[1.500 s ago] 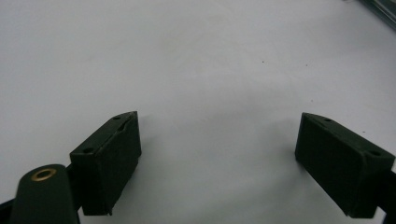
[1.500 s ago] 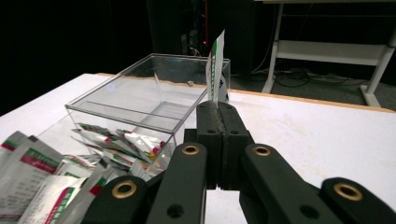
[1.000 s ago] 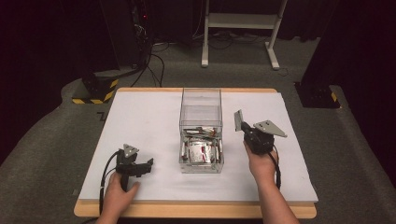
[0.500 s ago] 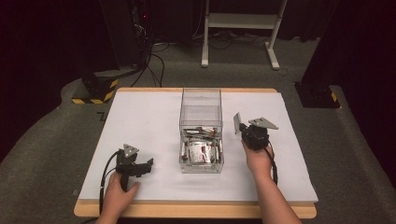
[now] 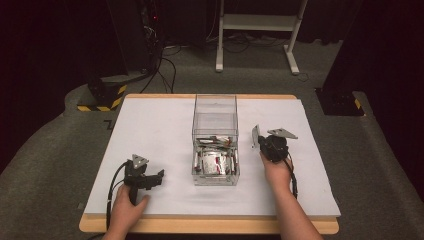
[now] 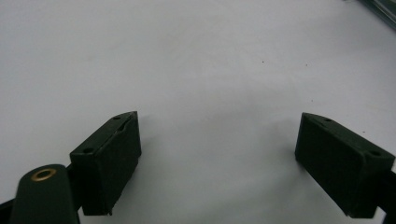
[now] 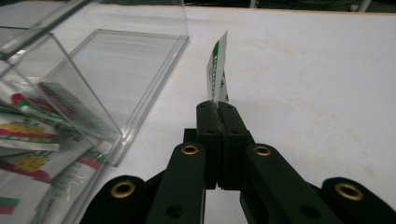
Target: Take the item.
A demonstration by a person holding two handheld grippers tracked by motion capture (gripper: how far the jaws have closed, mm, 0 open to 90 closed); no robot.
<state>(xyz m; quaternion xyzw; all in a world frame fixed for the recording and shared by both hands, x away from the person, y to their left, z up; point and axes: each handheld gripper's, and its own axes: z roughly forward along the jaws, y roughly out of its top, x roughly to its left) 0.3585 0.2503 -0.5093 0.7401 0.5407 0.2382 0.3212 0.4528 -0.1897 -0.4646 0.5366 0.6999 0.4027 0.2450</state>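
Note:
A clear plastic box (image 5: 215,131) stands mid-table with several printed sachets (image 5: 214,162) lying in its near end. In the right gripper view the same box (image 7: 70,79) is at the left with sachets (image 7: 28,135) inside. My right gripper (image 5: 259,138) is just right of the box, and its jaws are shut on one thin sachet (image 7: 217,70) that stands up edge-on from the pads (image 7: 217,109) above the white sheet. My left gripper (image 5: 159,175) rests low over the sheet at the front left. Its jaws (image 6: 217,154) stand wide open with nothing between them.
A white sheet (image 5: 150,125) covers the wooden table (image 5: 200,226). Beyond the far edge lie cables (image 5: 160,65), a yellow-and-black striped block (image 5: 102,95) and a white stand's legs (image 5: 255,30). A dark base (image 5: 340,102) sits at the right.
My right gripper with the sachet has come down and a little nearer the box's right wall. The left gripper has stayed where it was.

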